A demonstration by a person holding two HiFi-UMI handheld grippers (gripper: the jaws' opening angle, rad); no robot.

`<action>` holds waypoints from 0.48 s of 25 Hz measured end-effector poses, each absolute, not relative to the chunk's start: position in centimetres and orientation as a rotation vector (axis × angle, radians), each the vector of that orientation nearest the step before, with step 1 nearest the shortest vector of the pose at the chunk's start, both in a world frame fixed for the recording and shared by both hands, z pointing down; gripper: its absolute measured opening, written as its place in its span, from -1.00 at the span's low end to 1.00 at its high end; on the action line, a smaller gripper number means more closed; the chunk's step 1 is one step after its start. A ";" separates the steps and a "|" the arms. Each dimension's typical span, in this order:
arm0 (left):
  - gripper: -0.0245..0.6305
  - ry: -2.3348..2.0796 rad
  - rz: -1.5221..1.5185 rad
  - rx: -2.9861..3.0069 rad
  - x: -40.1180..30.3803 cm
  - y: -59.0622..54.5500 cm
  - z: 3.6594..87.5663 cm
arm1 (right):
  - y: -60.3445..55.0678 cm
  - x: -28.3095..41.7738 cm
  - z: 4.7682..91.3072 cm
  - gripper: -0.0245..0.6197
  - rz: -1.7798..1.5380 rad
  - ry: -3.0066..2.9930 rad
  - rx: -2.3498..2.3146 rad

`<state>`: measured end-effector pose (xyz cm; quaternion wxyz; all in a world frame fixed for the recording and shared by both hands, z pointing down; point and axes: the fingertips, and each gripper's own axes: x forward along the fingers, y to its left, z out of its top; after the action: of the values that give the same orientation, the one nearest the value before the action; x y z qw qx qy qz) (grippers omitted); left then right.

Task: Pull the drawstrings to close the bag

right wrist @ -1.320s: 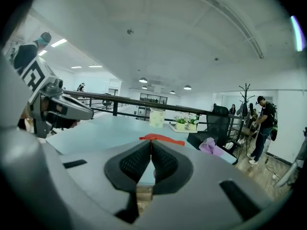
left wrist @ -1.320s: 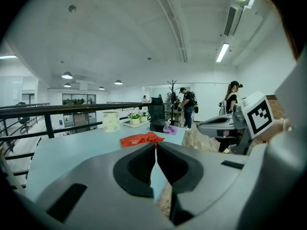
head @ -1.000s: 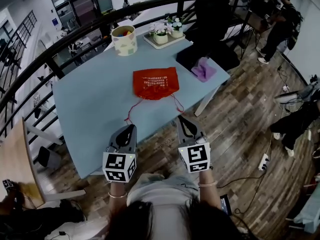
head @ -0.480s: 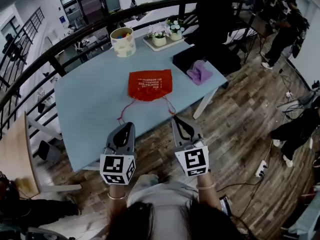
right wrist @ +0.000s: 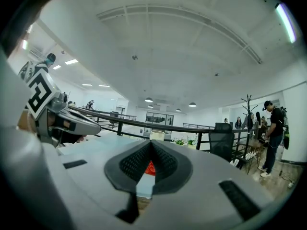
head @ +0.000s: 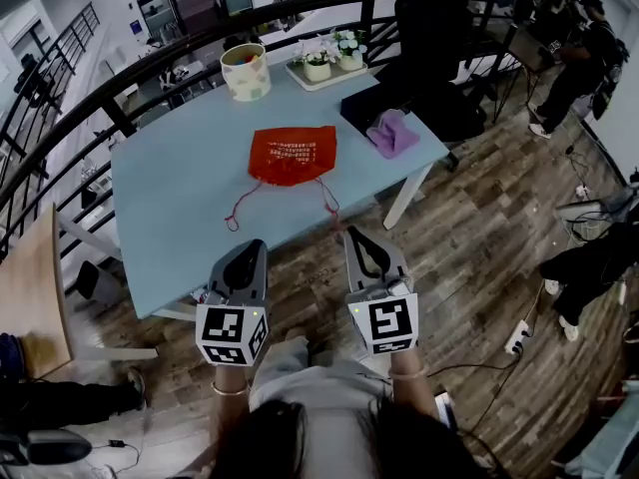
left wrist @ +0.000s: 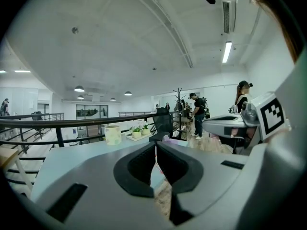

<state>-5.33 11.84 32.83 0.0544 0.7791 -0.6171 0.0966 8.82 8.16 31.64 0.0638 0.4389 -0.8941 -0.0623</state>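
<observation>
My left gripper (head: pixel 258 245) and right gripper (head: pixel 351 234) are both closed, empty. One red bag (head: pixel 292 155) lies ahead, its two drawstrings (head: pixel 240 204) trailing toward me.

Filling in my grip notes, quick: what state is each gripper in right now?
Left gripper: closed, holding nothing.
Right gripper: closed, holding nothing.

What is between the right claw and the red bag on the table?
In the head view, only the bag's red drawstring on the blue tabletop, then a strip of wood floor, separates the right claw from the red bag.
</observation>
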 end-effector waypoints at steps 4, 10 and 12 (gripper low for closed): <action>-0.86 -1.877 0.297 2.359 -4.0 12.9 33.0 | 9.3 9.5 31.9 -0.84 -0.192 -2.708 1.296; -0.86 -1.890 0.304 2.343 -2.5 14.9 33.2 | 10.8 10.6 32.3 -0.85 -0.169 -2.729 1.276; -0.86 -1.895 0.310 2.335 -2.3 15.4 33.3 | 11.2 10.8 32.4 -0.85 -0.165 -2.739 1.269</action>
<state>-2.31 15.43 33.31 0.0593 0.7709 -0.6259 0.1022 10.83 11.18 32.42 0.0592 0.4191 -0.9044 -0.0543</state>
